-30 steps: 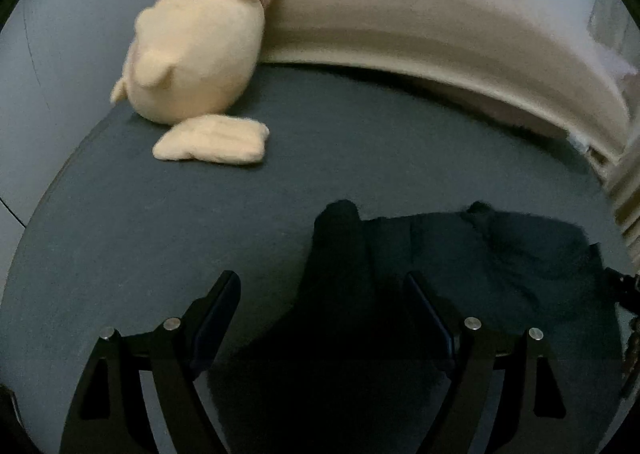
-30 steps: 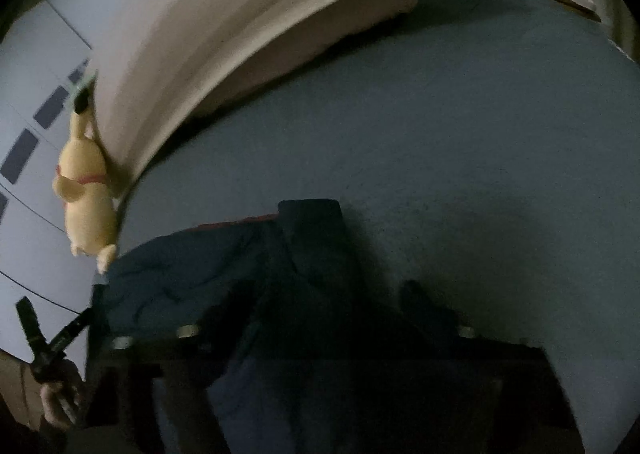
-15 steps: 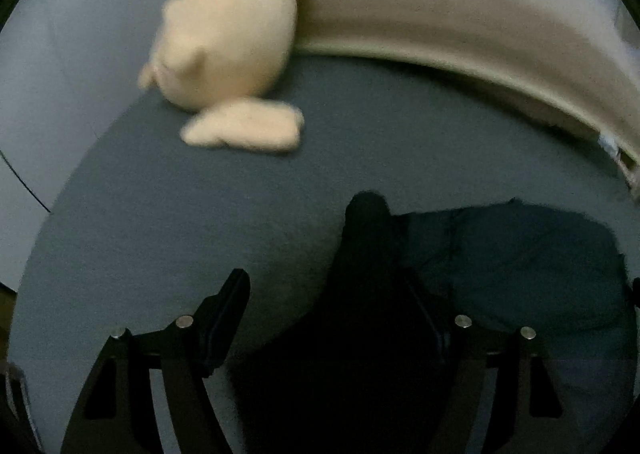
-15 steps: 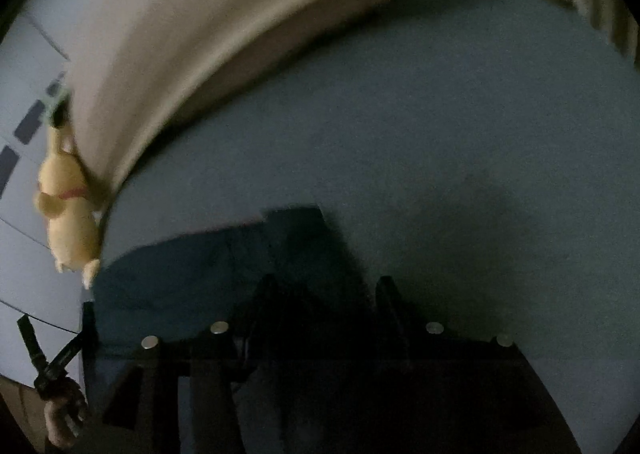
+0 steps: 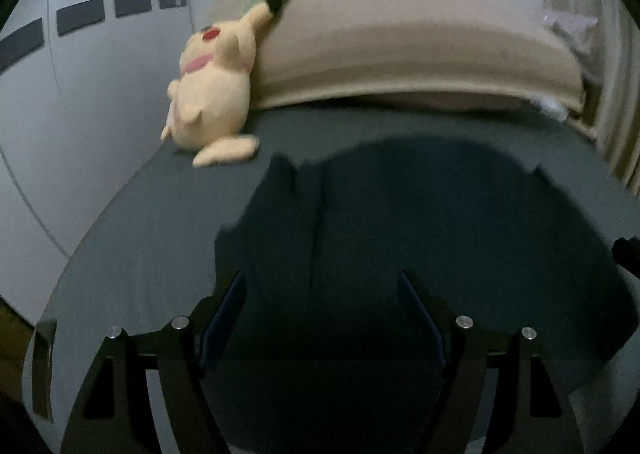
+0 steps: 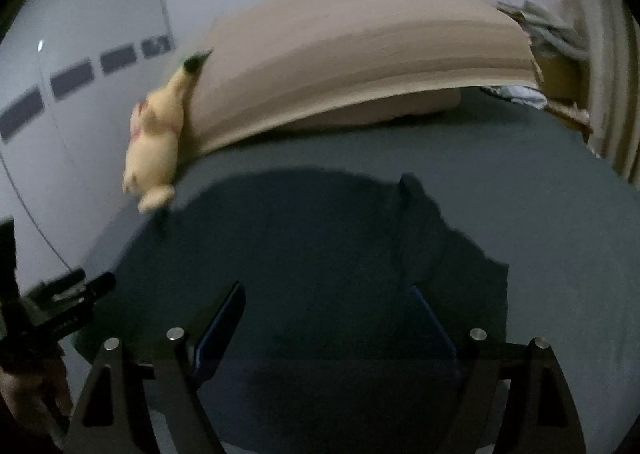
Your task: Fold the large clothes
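Lying flat across the grey-blue bed sheet [image 5: 132, 254], the dark garment [image 5: 420, 222] covers the middle of the mattress, with 1 narrow part reaching up toward the yellow plush toy [image 5: 212, 94]. No brand, label or readable writing shows on the garment or anywhere else; the dark rectangles [image 5: 80, 16] in a row on the white wall are too blurred to read.

From the left wrist view, the left gripper [image 5: 320, 286] has its jaws spread wide above the cloth, and nothing is pinched between them. From the right wrist view, the right gripper [image 6: 326, 294] also stands spread; its jaws have just been opening, and the garment [image 6: 320, 254] lies below them, unpinched. At the lower left of that view the other tool shows, dark and blurred, held in a hand [image 6: 24, 386].

The plush toy leans against a tan headboard cushion [image 5: 400, 54] at the far end of the bed. Crumpled pale cloth [image 6: 516, 94] sits at the far right corner.
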Available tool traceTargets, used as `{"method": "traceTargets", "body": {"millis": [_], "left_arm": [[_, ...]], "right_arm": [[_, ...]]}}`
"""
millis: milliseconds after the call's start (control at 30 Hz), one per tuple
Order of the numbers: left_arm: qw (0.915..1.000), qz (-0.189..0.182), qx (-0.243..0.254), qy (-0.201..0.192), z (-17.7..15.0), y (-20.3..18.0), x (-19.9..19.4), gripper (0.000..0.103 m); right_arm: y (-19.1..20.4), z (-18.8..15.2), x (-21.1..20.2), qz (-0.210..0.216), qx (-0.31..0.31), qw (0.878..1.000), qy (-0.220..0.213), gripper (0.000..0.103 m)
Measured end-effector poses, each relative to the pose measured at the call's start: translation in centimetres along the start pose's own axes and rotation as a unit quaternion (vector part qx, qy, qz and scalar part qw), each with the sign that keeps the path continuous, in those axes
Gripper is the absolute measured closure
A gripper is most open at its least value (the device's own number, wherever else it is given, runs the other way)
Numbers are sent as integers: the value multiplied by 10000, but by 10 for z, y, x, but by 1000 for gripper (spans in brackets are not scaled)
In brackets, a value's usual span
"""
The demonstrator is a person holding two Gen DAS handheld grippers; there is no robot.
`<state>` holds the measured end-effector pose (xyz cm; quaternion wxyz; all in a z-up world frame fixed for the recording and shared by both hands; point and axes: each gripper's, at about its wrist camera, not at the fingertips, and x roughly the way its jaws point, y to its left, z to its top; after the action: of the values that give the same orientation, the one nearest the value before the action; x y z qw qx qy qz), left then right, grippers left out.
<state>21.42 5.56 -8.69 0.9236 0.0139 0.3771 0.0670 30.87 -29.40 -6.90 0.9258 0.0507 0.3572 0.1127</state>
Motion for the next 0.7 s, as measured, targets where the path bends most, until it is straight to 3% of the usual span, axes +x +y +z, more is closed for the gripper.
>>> {"method": "traceTargets", "body": {"millis": [67,133,500,600,700], "left_arm": [[9996,150,18,218,-13,-1,14,25],[9994,312,22,135,-23,1,21,22],[9978,554,263,264,-39,-4,43,19],[9978,464,213,413,-28,1,29,21],[9989,471,-71,-4,-25,15,-6,21]], "right_arm": [[2,-17,16,-201,-159,9995,157,17],[0,-31,33,-436,-250,9980,370,17],[-1,-55,58,-647,-380,9947,705,18],[-3,-44,52,-634,-218,9937,894,19],[0,-33,16,-561,-131,9974,433,18]]}}
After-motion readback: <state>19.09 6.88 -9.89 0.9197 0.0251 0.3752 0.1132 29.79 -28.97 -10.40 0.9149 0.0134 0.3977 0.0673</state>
